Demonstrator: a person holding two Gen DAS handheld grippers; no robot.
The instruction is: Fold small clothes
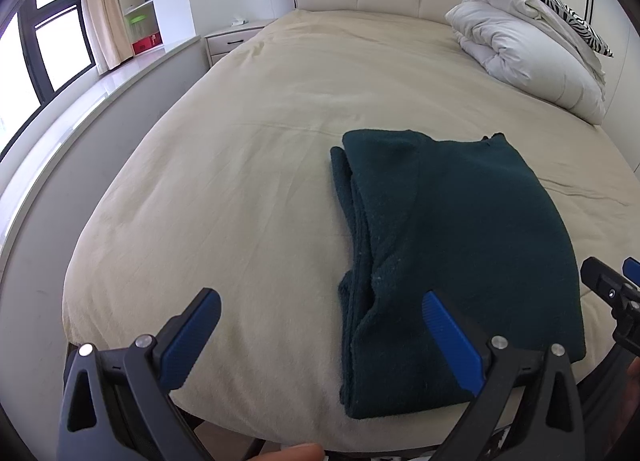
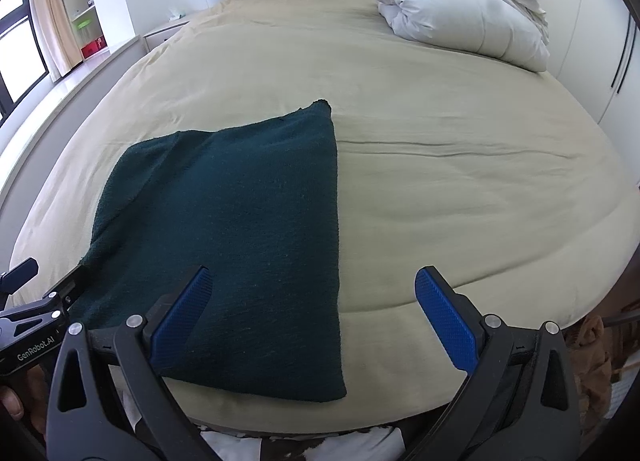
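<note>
Jaws wide on both, nothing held. Dark green garment [image 2: 240, 229] lies folded into a rough rectangle at the near edge of the bed [image 2: 440, 189], layered edges bunched on its left side. I have the left gripper [image 1: 320, 333] above that bunched edge and the right gripper [image 2: 312, 309] above the near right corner. I read this as between folds; next move needs both near corners pinched. Duvet [image 2: 460, 9] well apart.
</note>
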